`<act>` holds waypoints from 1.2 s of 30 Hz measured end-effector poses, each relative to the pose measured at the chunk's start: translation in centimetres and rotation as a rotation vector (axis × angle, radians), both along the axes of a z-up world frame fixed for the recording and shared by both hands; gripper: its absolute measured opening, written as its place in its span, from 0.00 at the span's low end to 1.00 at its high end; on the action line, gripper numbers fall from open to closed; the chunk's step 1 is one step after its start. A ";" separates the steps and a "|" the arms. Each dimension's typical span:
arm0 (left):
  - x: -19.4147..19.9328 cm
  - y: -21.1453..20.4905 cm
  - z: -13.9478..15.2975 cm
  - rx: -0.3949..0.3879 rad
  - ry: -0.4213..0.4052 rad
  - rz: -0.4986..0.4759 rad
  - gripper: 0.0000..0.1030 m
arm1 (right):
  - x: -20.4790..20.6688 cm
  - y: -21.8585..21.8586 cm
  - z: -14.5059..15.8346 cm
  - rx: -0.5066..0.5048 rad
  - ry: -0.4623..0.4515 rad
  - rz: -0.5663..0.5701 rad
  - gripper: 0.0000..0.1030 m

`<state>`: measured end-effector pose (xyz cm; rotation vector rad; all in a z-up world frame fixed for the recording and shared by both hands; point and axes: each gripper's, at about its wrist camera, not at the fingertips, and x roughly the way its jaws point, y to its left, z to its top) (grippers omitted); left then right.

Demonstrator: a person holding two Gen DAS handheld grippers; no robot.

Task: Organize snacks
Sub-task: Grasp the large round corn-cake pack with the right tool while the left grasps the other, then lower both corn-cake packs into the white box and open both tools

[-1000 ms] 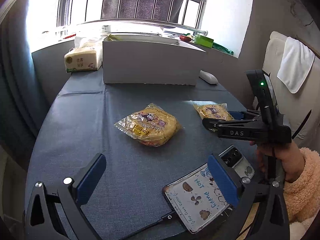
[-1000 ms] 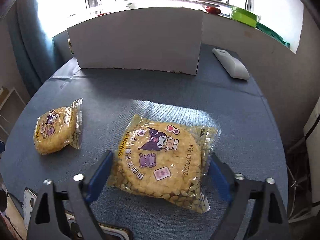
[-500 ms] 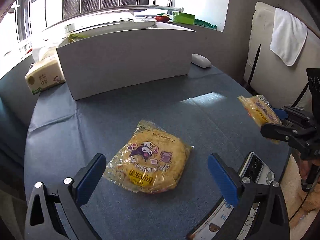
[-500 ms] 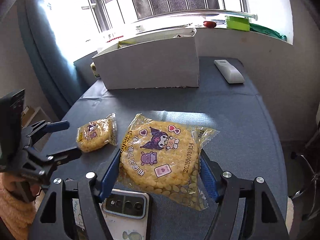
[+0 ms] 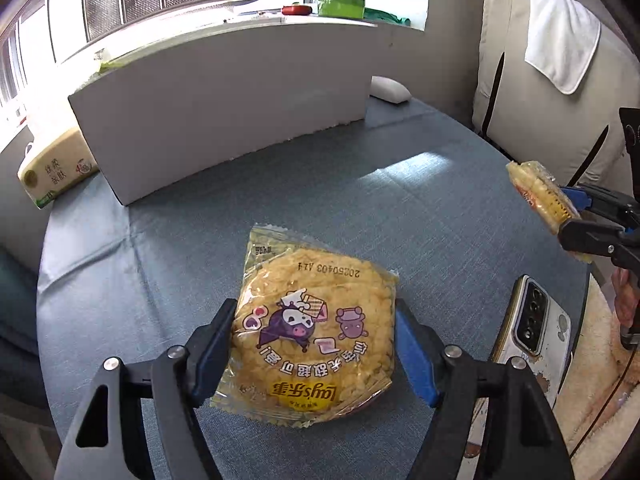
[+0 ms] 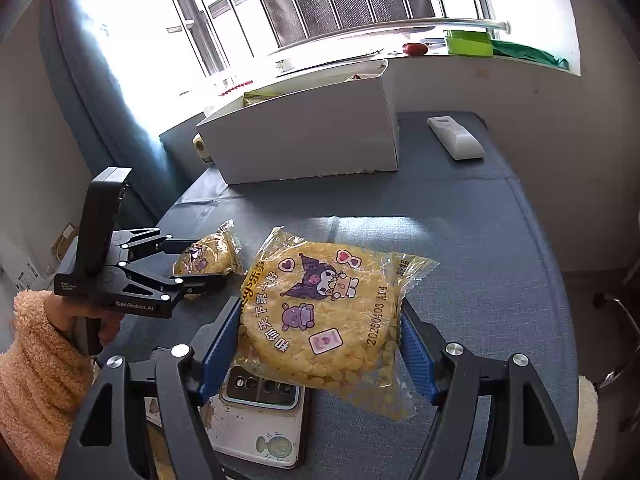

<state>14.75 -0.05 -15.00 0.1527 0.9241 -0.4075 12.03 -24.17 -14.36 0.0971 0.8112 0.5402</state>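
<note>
1. White box at the desk's far edge, open top; a yellow-green pack pokes above its rim, rest of contents hidden.
2. Both snacks are clear bags of yellow puffed rounds w/ purple cartoon print and a date code.
3. Left tool: blue pads on either side of the near snack pack, which lies flat on the desk; looks clamped on it.
4. Right tool: clamped on the second snack pack, held tilted above the desk, over a phone.
</note>
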 end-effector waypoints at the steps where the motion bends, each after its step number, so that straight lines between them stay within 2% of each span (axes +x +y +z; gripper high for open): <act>1: -0.4 0.3 0.6 -0.015 -0.018 0.010 0.76 | 0.0 0.0 0.0 0.001 0.000 0.002 0.75; 5: -1.3 1.5 4.1 -0.077 -0.117 0.057 0.76 | 0.6 0.0 0.6 0.021 -0.013 -0.004 0.75; 9: -0.6 2.8 8.1 -0.146 -0.216 0.090 0.76 | 2.2 0.2 2.4 0.067 -0.041 -0.002 0.75; 15: 3.6 4.6 13.0 -0.237 -0.304 0.186 0.76 | 6.7 1.5 6.2 0.134 -0.072 0.006 0.75; 21: 8.8 5.6 16.7 -0.249 -0.375 0.290 0.76 | 12.5 3.4 9.4 0.197 -0.087 -0.021 0.75; 24: 11.8 5.7 17.6 -0.239 -0.371 0.323 0.76 | 16.1 4.2 10.5 0.216 -0.088 -0.067 0.76; 26: 13.6 5.5 17.9 -0.220 -0.372 0.325 0.76 | 18.5 4.8 11.0 0.240 -0.089 -0.053 0.76; 29: 16.0 5.8 17.5 -0.199 -0.348 0.340 0.76 | 21.5 6.1 11.8 0.199 -0.102 -0.075 0.76; 34: 19.3 6.0 16.8 -0.108 -0.331 0.374 0.76 | 24.9 7.8 12.2 0.135 -0.111 -0.104 0.76; 35: 19.5 6.3 16.7 -0.125 -0.329 0.380 0.79 | 25.5 8.0 12.3 0.136 -0.108 -0.105 0.76; 36: 19.8 6.6 16.6 -0.147 -0.311 0.373 0.90 | 26.0 8.2 12.2 0.132 -0.099 -0.105 0.76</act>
